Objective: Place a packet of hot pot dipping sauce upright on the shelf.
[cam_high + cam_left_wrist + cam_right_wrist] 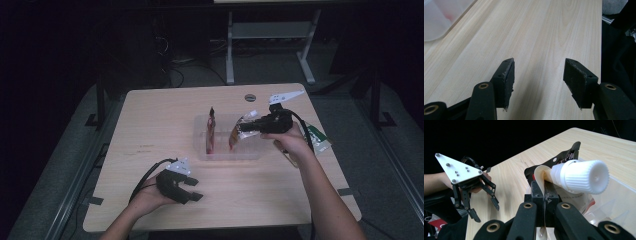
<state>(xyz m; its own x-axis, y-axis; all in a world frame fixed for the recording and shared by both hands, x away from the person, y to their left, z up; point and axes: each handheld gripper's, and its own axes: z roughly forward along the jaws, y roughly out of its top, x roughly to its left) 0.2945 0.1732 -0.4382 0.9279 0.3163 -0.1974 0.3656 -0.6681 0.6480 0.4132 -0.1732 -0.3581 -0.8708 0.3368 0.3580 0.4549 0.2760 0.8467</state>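
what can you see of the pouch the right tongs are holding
The spouted pouch is a soft, flexible pack, dark on one face with pale printing and cream inside, topped by a ribbed white screw cap. The right tongs are shut on its thin edge just below the spout, holding it over the clear plastic tray, beside a red pouch standing upright in the tray.

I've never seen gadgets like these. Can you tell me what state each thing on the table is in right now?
left gripper: open, holding nothing, just above the table.
right gripper: shut on the spouted pouch.
spouted pouch: held over the clear tray, white cap on.
red pouch: standing on edge in the tray.
clear tray: flat on the table.
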